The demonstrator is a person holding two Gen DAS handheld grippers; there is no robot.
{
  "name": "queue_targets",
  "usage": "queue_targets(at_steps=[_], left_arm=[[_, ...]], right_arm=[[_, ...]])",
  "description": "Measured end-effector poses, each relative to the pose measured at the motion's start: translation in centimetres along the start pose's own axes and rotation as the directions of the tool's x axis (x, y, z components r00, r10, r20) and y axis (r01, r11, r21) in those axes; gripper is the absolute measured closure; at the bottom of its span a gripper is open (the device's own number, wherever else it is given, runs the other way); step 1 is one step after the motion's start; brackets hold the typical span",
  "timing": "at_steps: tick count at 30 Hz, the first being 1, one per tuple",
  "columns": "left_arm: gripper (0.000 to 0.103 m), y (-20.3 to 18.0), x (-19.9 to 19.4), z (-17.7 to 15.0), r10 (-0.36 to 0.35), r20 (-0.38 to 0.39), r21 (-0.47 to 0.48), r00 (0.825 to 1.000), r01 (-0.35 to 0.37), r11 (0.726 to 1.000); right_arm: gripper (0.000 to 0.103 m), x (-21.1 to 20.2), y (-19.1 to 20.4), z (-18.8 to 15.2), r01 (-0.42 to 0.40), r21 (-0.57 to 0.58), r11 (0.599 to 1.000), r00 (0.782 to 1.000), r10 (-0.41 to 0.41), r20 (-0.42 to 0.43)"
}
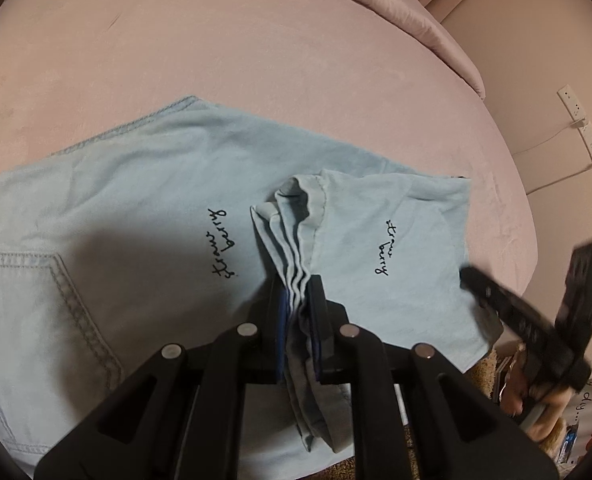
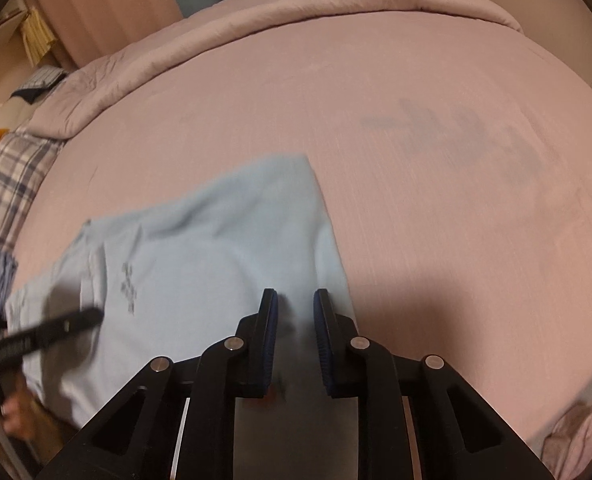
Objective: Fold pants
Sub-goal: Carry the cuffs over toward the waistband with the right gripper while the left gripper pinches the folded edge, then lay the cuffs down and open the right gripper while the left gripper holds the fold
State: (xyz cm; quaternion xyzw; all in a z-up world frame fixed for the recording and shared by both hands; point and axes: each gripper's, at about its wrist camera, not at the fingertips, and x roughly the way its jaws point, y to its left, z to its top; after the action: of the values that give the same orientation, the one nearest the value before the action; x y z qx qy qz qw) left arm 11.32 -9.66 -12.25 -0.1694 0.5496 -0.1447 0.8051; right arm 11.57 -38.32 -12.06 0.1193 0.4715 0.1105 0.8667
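Pink bed [image 2: 415,168] fills both views. Rolled quilt [image 2: 296,12] lies along its far edge. Plaid pillow [image 2: 12,176] at left. Wall socket strip [image 1: 583,128] with white cables. Dim, warm lighting.

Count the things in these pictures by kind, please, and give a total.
Pants: 1
Grippers, left gripper and right gripper: 2
Beds: 1
Blankets: 1
Wall sockets: 1
Total: 6

Black left claw [image 1: 297,300], blue ribbed pads, silver pivot pins, matching right claw [image 2: 294,304], green indicator light
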Motion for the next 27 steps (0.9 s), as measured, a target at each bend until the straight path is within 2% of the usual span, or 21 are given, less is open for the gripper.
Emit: queue_targets(at_steps=[10,15,20,22,23,24,25,27], left_arm=[[0.088,0.8,-1.4,-1.4,-0.005,-0.007,0.006,1.0,0.005,1.0],[0.071,0.4,-2.2,-2.9,-0.023,-0.033,0.022,0.999,0.024,0.999],[0.068,0.4,-2.9,-4.9,-0.053,-0.05,0.014,0.997,0.054,0.998],[0.071,0.4,-3.0,-5.3,-0.062,-0.053,0.015,0.997,0.063,0.998],[0.071,0.4,-2.9,-5.3,-0.064,-0.053,0.013,0.997,0.065,0.998],[0.071,0.5,-3.0,-5.5,-0.066,-0.052,0.012,0.996,0.067,0.998],[0.072,0.4,-2.9,-5.6,-0.061,-0.047,0.018,0.997,0.061,0.998],[0.078,0.5,-2.8,-5.6,-0.055,-0.041,0.018,0.998,0.055,0.998]], right_arm=[[0.083,-2.3,-1.3,-3.3,-0.026,0.037,0.999,1.0,0.026,-0.008],[0.083,-2.1,-0.9,-2.4,-0.023,0.052,0.998,0.999,0.024,-0.023],[0.082,-2.6,-1.0,-2.2,-0.038,0.088,0.995,0.999,0.041,-0.024],[0.079,-3.0,-1.1,-2.1,-0.036,0.103,0.994,0.999,0.038,-0.014],[0.073,-3.2,-1.1,-2.2,-0.033,0.107,0.994,0.999,0.034,-0.008],[0.061,-3.4,-1.2,-2.1,-0.021,0.114,0.993,1.0,0.02,0.003],[0.056,-3.4,-1.3,-2.1,-0.01,0.117,0.993,1.0,0.01,0.007],[0.055,-3.4,-1.5,-2.0,-0.003,0.13,0.991,1.0,0.001,0.017]])
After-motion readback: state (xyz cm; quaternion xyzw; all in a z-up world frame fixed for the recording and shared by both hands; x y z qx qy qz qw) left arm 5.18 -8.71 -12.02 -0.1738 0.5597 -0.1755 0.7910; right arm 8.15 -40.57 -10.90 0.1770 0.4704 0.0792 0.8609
